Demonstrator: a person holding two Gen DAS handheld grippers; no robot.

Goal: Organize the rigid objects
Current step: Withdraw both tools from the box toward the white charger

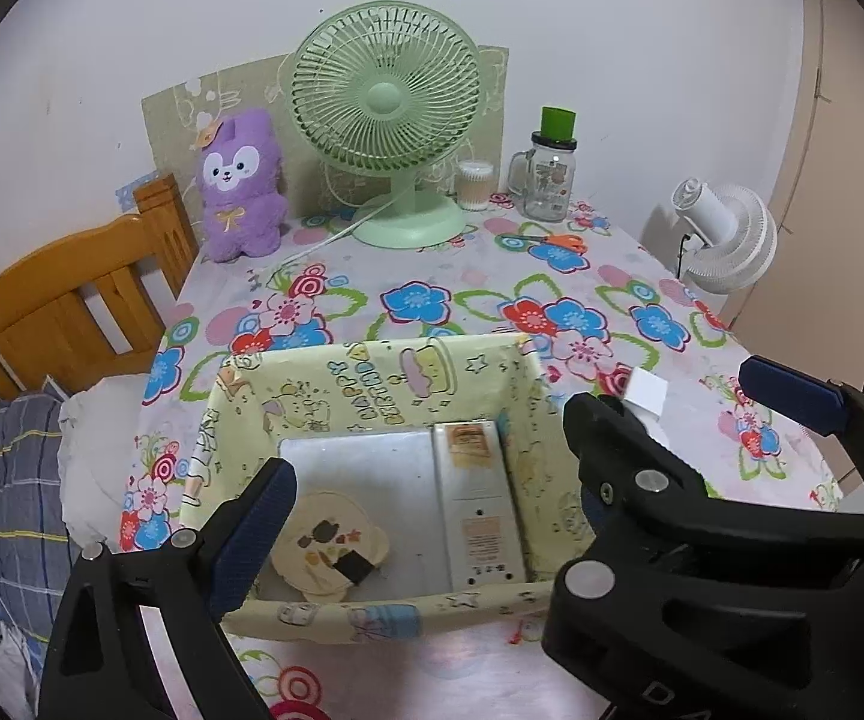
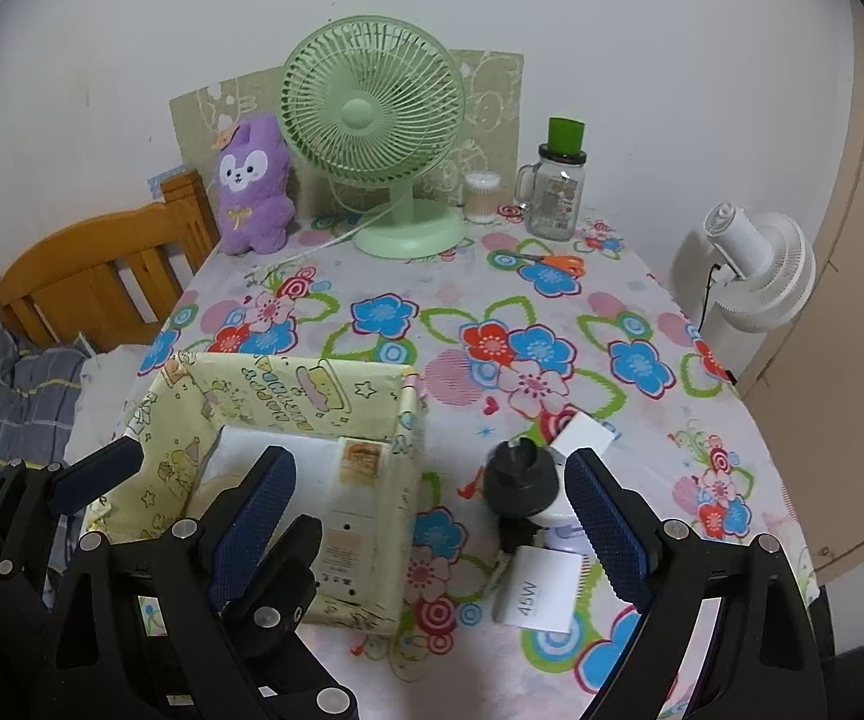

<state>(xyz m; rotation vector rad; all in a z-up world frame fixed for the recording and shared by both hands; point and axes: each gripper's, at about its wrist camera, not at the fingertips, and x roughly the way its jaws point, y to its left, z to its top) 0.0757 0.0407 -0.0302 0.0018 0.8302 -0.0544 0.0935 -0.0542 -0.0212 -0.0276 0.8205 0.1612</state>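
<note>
- Table [image 1: 468,306] under a flowered cloth fills mid-frame in both views.
- Green desk fan [image 1: 387,102] at upper centre; purple plush [image 1: 241,183] to its left, glass mug-jar [image 1: 546,180] with green lid to its right.
- Yellow fabric-lined box [image 1: 372,372], lower centre in the left view, lower left in the right view. Inside: a silver flat slab [image 1: 372,480], a long silver device [image 1: 480,510] along its right side, and a round cream disc [image 1: 324,546] at the lower left, carrying a small dark piece.
- Left gripper [image 1: 426,492]: fingers spread wide over the box, nothing between them.
- Right gripper [image 2: 432,516]: fingers wide apart, gripping nothing.
- White charger block [image 2: 543,591] marked 45W lies on the cloth outside the box, lower centre-right in the right view, touching a black-and-white round adapter [image 2: 522,480] above it.
</note>
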